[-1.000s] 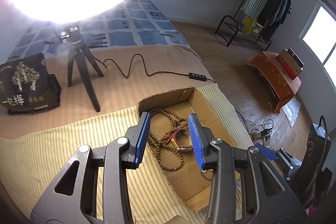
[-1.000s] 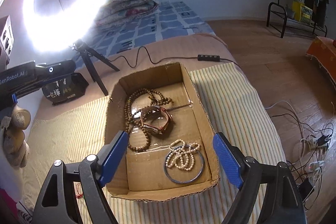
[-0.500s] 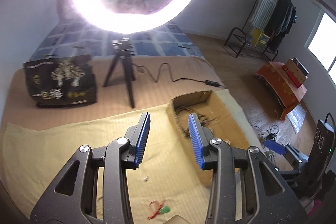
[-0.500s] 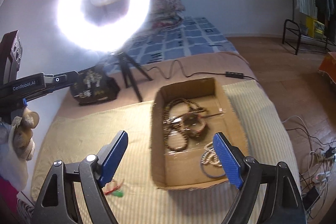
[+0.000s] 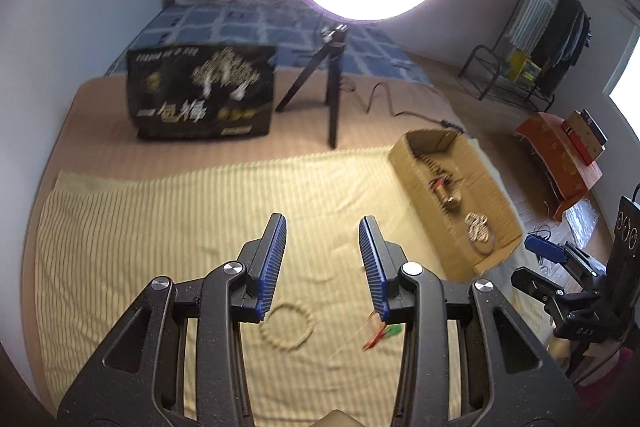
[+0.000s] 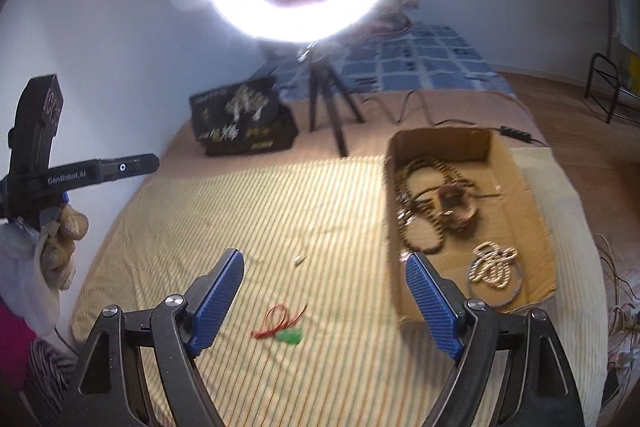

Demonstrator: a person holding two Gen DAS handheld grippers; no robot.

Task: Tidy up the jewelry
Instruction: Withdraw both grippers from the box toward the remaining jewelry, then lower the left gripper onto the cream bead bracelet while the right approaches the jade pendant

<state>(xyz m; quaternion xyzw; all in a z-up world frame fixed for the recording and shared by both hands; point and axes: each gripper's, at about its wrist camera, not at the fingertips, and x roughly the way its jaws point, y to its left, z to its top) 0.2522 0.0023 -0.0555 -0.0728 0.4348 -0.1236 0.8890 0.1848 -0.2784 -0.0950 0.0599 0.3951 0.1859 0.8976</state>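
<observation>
A cardboard box [image 5: 416,183] [image 6: 532,187] sits at the right on a yellow striped cloth [image 5: 180,219] [image 6: 248,211]. It holds a dark bead necklace [image 6: 420,203], a brown bracelet [image 6: 456,205], a pale bead string [image 6: 494,265] and a thin ring bangle. On the cloth lie a pale bead bracelet [image 5: 286,325] and a green pendant on a red cord [image 5: 380,333] [image 6: 282,327]. My left gripper [image 5: 322,259] is open and empty above the cloth, just beyond the bracelet. My right gripper [image 6: 324,299] is wide open and empty over the pendant.
A ring light on a black tripod [image 5: 330,87] [image 6: 324,99] and a black printed bag [image 5: 202,93] [image 6: 240,117] stand behind the cloth. A small pale bit [image 6: 299,259] lies on the cloth. The bed edge and floor are at the right.
Both grippers have pulled back and swung left, away from the box. The loose bead bracelet and the green pendant have come into view below them.
</observation>
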